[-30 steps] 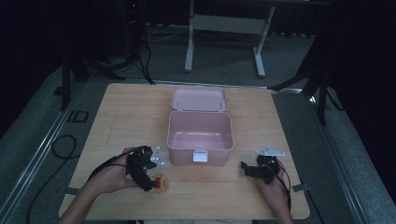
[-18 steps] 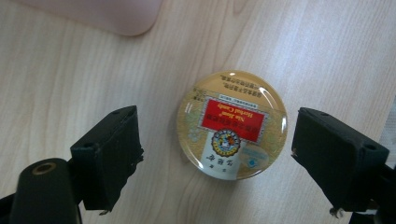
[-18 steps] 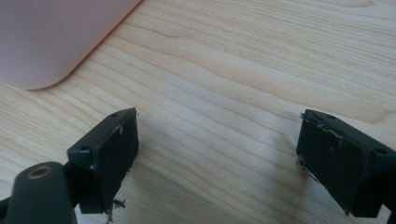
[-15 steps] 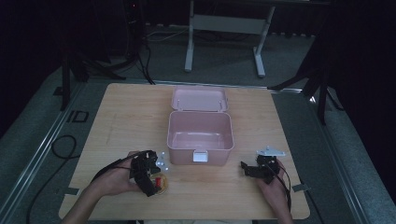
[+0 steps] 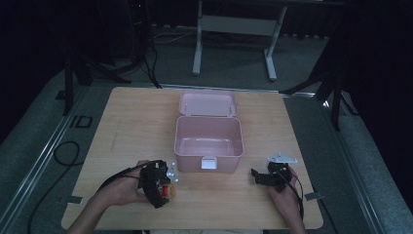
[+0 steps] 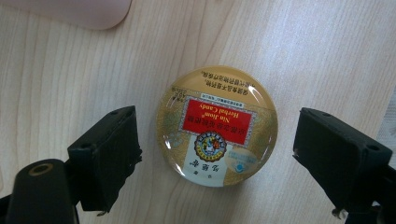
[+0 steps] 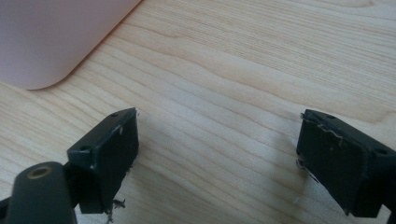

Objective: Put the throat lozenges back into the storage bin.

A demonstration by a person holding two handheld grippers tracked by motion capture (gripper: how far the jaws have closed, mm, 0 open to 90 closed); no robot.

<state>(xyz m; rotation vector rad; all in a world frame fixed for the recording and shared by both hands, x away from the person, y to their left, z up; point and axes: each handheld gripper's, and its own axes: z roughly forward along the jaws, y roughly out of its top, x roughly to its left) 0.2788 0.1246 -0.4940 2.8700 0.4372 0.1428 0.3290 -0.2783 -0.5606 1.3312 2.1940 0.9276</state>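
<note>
I note the left gripper (image 6: 217,154) jaws have just been opening, straddling the candy tin (image 6: 217,126) — untouched, staged for pickup; right gripper (image 7: 217,158) apart, empty.

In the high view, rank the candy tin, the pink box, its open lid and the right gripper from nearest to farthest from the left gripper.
1. Candy tin: on the table directly under the left gripper, between its open fingers.
2. Pink box: just beyond, toward the table's middle.
3. Right gripper: across the near edge, past the box's front.
4. Open lid: behind the box, farthest back.
</note>
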